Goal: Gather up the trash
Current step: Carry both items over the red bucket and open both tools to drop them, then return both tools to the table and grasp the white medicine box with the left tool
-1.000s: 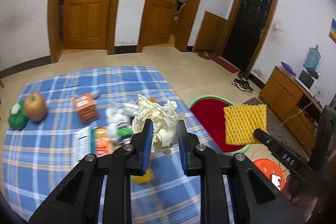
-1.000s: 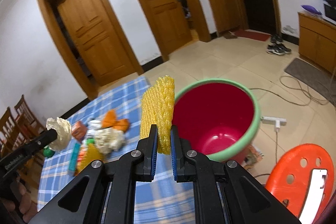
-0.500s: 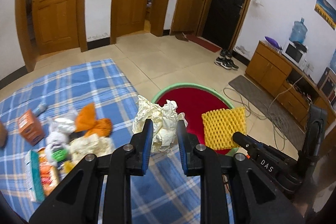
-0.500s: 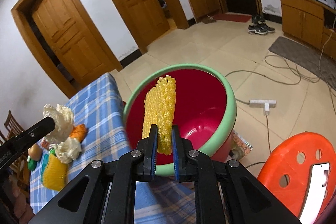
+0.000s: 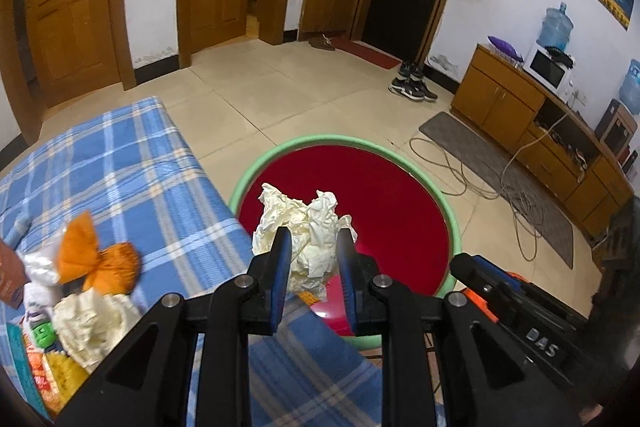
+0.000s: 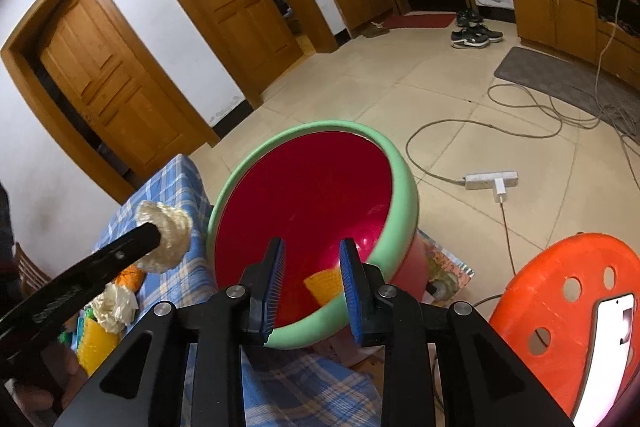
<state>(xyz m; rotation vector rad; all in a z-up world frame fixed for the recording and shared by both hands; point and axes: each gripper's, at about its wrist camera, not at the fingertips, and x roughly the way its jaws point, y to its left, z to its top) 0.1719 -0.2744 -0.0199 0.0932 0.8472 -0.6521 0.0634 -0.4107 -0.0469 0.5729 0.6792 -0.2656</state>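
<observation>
My left gripper (image 5: 314, 247) is shut on a crumpled cream paper wad (image 5: 304, 223), held over the near edge of the red bin with a green rim (image 5: 348, 143). In the right wrist view the same wad (image 6: 166, 233) shows at the tip of the left gripper, left of the bin (image 6: 396, 163). My right gripper (image 6: 312, 257) hangs above the bin with its jaws opening and nothing between the pads. The yellow foam net (image 6: 326, 285) lies loose inside the bin below them. More trash stays on the blue checked cloth (image 5: 132, 163): orange paper (image 5: 96, 259) and a cream wad (image 5: 90, 327).
An orange plastic stool (image 6: 560, 311) stands right of the bin with a phone on it. A white power strip (image 6: 490, 179) and cables lie on the tiled floor. A wooden cabinet (image 5: 516, 119) lines the right wall. Shoes (image 5: 412, 91) sit by the black door.
The right gripper let go of the yellow foam net, which dropped into the bin. The left gripper carried the paper wad from over the table to over the bin.
</observation>
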